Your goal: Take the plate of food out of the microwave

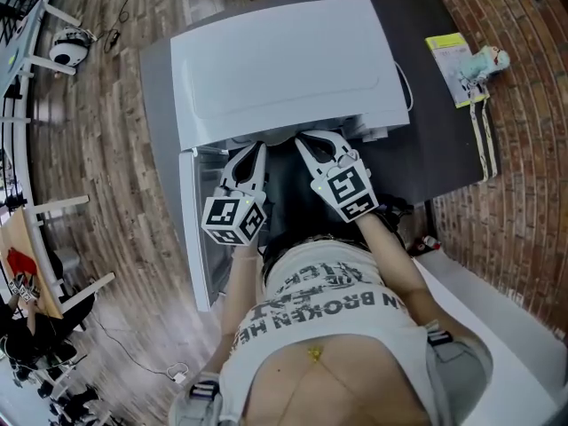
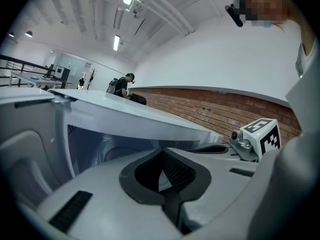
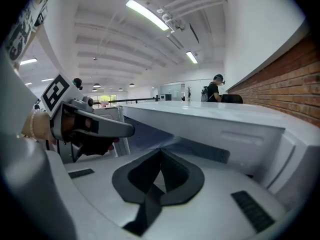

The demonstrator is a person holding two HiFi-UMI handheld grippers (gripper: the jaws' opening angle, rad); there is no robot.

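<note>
Tools: my left tool (image 1: 256,147) and right tool (image 1: 308,140), jaws together, empty.
Microwave (image 1: 284,60): just ahead, door (image 1: 193,238) open.
Desk (image 1: 444,140): dark, against brick wall (image 1: 532,149).

A person in a white printed shirt (image 1: 328,313) is standing over a white microwave (image 1: 284,69) that is sitting on a dark grey table (image 1: 439,153). The microwave door (image 1: 192,229) is hanging open on the left side. The person is holding the left gripper (image 1: 252,151) and the right gripper (image 1: 314,140) side by side, both pointing into the dark opening just under the microwave's front edge. A yellow-green booklet (image 1: 446,53) and a small pale toy (image 1: 489,60) are lying on the table's far right corner, beside the brickwork (image 1: 532,167).
</note>
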